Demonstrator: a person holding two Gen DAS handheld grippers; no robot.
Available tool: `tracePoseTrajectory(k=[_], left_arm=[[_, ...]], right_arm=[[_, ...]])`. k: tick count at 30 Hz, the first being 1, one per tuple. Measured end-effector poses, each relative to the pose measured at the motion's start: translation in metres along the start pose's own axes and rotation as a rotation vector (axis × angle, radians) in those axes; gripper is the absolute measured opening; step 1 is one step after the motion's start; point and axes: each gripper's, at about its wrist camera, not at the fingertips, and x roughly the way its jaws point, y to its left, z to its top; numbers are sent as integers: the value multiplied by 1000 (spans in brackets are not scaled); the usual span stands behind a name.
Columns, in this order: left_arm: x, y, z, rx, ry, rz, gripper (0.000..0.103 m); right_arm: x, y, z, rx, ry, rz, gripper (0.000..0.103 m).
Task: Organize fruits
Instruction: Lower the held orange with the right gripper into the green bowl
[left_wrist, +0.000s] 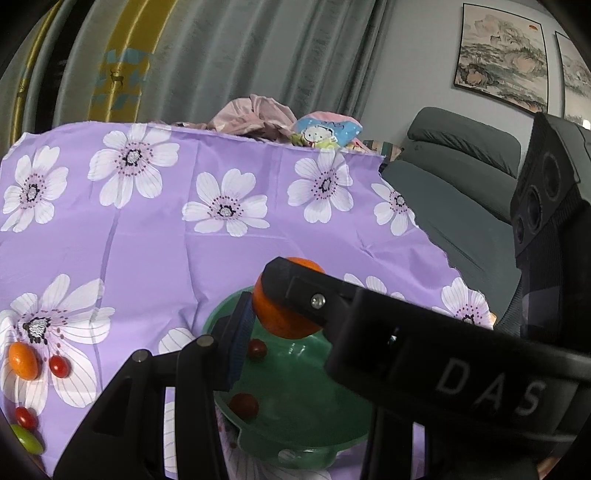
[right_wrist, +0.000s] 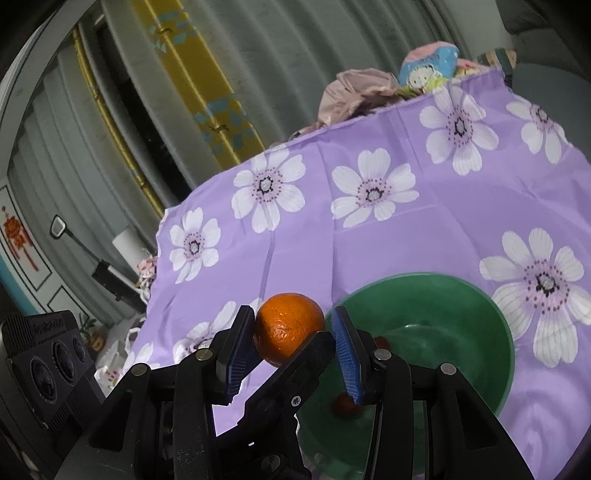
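A green bowl (left_wrist: 295, 391) stands on the purple flowered cloth and holds two small red fruits (left_wrist: 243, 405). An orange (left_wrist: 284, 317) hangs over the bowl's far rim between the fingers of my left gripper (left_wrist: 280, 314), which is shut on it. In the right wrist view my right gripper (right_wrist: 291, 339) is open around the same orange (right_wrist: 288, 325), its left pad touching it and its right pad a little apart; a left finger (right_wrist: 295, 369) crosses below. The bowl (right_wrist: 461, 306) lies just right of it.
On the cloth at the left lie a small orange fruit (left_wrist: 23, 360), two red fruits (left_wrist: 59, 365) and a green fruit (left_wrist: 27, 438). A pile of clothes (left_wrist: 258, 118) lies behind the table. A grey sofa (left_wrist: 461, 192) stands at the right.
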Motion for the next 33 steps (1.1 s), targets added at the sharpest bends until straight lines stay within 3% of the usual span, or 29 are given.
tracePoseTrajectory(k=[33], left_arm=[[47,1,-13,-47,162,-63,42]], right_arm=[[22,-43,-4,130,139,-77,45]])
